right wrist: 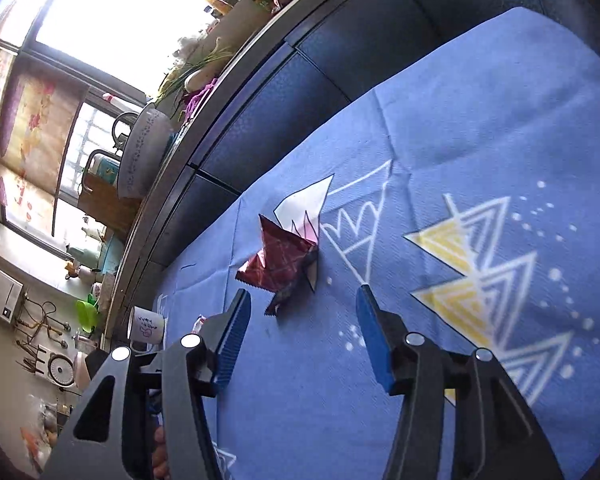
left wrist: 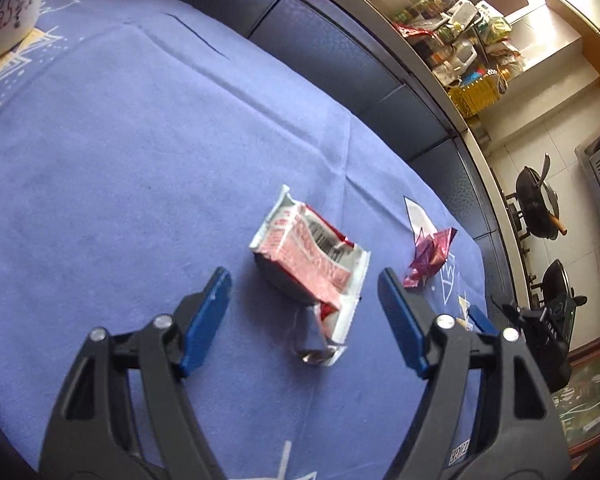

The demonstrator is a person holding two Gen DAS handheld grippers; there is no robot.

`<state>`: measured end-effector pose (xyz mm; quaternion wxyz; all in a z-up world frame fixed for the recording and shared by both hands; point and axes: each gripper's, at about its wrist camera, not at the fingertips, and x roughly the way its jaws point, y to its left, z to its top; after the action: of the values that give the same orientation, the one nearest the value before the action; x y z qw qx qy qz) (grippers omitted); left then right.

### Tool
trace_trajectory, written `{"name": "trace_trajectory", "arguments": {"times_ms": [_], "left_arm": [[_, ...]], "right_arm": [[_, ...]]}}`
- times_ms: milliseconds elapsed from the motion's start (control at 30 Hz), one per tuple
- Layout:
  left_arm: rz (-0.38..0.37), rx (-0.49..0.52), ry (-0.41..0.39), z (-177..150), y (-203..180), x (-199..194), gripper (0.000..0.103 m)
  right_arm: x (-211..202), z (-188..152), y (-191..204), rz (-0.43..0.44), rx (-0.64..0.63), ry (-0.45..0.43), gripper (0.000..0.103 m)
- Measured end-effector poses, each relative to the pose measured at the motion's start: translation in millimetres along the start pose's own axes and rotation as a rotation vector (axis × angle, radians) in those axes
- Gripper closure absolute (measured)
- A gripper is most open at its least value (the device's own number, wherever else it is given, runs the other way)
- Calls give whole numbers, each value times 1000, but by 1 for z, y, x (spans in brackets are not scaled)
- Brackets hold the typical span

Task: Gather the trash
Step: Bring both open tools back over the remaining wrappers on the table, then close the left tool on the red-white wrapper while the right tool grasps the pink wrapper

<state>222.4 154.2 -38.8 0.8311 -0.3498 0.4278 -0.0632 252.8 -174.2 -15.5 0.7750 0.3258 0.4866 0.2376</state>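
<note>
Trash on blue patterned tablecloth (left wrist: 120, 140), two pieces, both loose.

Red-and-white wrapper (left wrist: 312, 264): crumpled, torn open, flat on the cloth, just ahead of left tongs (left wrist: 304, 300), partly between the spread blue pads (left wrist: 204, 320), untouched. Maroon foil wrapper (right wrist: 278, 262): crinkled, near the cloth's edge beside a white printed triangle, just beyond right tongs (right wrist: 302, 312), pads apart, nothing gripped; also visible in left view (left wrist: 430, 254), near the first wrapper but apart. White mug (right wrist: 146, 326): far end of table.
</note>
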Motion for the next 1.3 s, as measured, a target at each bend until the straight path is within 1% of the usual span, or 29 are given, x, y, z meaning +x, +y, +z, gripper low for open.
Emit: {"name": "trace_trajectory", "arguments": {"times_ms": [133, 333, 400, 467, 533, 600, 867, 1300], "left_arm": [[-25, -11, 1, 0, 0, 6, 31], [-24, -19, -8, 3, 1, 10, 31], [-6, -9, -15, 2, -1, 11, 34], [31, 23, -28, 0, -5, 12, 39], [69, 55, -39, -2, -8, 13, 41], [96, 77, -50, -4, -10, 14, 42], [168, 159, -79, -11, -19, 16, 42], [212, 211, -98, -17, -25, 17, 42]], "right_arm": [[34, 10, 11, -35, 12, 30, 48], [57, 16, 16, -88, 15, 27, 48], [64, 16, 17, -105, 14, 27, 48], [69, 16, 17, -122, 7, 25, 48], [74, 15, 14, -130, 18, 25, 48], [72, 14, 12, -123, 19, 12, 48], [75, 11, 16, -137, -12, 7, 48], [77, 8, 20, -146, -36, -4, 48]]}}
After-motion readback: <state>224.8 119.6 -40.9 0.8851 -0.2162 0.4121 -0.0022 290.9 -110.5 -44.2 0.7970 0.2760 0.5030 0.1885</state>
